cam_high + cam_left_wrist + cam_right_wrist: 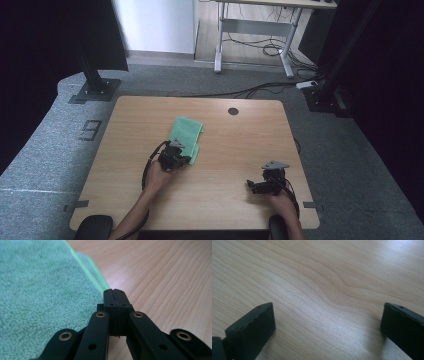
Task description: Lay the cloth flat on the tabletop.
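Green towel [186,136] — terry cloth, looped nap, folded into a rough rectangle with a brighter green hem; it lies flat on the bench [240,145], left of centre and toward the far half. Left claw [185,159] sits at the towel's near right edge; in the left gripper view [115,296] its black jaws are pressed together, tips at the hem where cloth meets wood; whether any cloth is caught between them cannot be told. Right claw [252,186] rests near the bench's near right corner, well apart from the towel; its jaws stand wide [327,322] — bare wood between them. Bench top: pale wood-grain laminate, rounded corners, a round dark cable hole [233,111] at the far edge.
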A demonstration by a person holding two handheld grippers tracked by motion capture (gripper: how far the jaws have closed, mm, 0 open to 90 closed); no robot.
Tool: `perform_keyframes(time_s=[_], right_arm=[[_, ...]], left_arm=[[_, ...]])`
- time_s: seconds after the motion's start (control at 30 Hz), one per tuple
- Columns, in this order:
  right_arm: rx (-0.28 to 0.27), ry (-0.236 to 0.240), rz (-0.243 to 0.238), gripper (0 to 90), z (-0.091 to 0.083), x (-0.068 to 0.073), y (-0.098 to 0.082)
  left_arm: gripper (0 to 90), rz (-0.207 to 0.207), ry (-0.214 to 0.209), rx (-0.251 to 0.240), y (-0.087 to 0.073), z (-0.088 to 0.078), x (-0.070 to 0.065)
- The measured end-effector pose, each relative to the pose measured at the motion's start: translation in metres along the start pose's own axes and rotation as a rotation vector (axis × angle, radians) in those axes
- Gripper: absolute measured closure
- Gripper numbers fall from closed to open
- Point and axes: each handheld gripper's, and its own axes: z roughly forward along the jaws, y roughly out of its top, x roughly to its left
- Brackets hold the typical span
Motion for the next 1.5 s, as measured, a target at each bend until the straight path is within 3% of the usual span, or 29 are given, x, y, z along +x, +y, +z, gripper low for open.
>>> perform_keyframes(time_s=[0.2, 0.33, 0.43, 0.6, 0.8, 1.0, 1.17, 1.5], right_arm=[[0.0, 0.0, 0.0, 0.0, 0.0, 0.0, 0.0], [0.0, 0.0, 0.0, 0.0, 0.0, 0.0, 0.0], [0.0, 0.0, 0.0, 0.0, 0.0, 0.0, 0.0], [0.0, 0.0, 0.0, 0.0, 0.0, 0.0, 0.0], [0.0, 0.0, 0.0, 0.0, 0.0, 0.0, 0.0], [0.0, 0.0, 0.0, 0.0, 0.0, 0.0, 0.0], [0.0, -0.001, 0.001, 0.0, 0.0, 0.0, 0.0], [0.003, 0.011, -0.004, 0.0, 0.004, 0.002, 0.005]], left_arm=[[89.4, -0.027, 0.054, -0.082, 0.01, -0.026, 0.011], [89.4, -0.077, 0.105, -0.136, 0.009, -0.046, 0.031], [89.3, -0.116, 0.141, -0.149, 0.004, -0.054, 0.048], [89.2, -0.17, 0.198, -0.103, -0.01, -0.052, 0.073], [89.2, -0.201, 0.237, -0.031, -0.029, -0.038, 0.09], [89.1, -0.198, 0.241, -0.024, -0.032, -0.033, 0.091], [89.1, -0.172, 0.234, -0.005, -0.032, -0.032, 0.086], [88.9, -0.168, 0.163, -0.045, -0.043, -0.032, 0.067]])
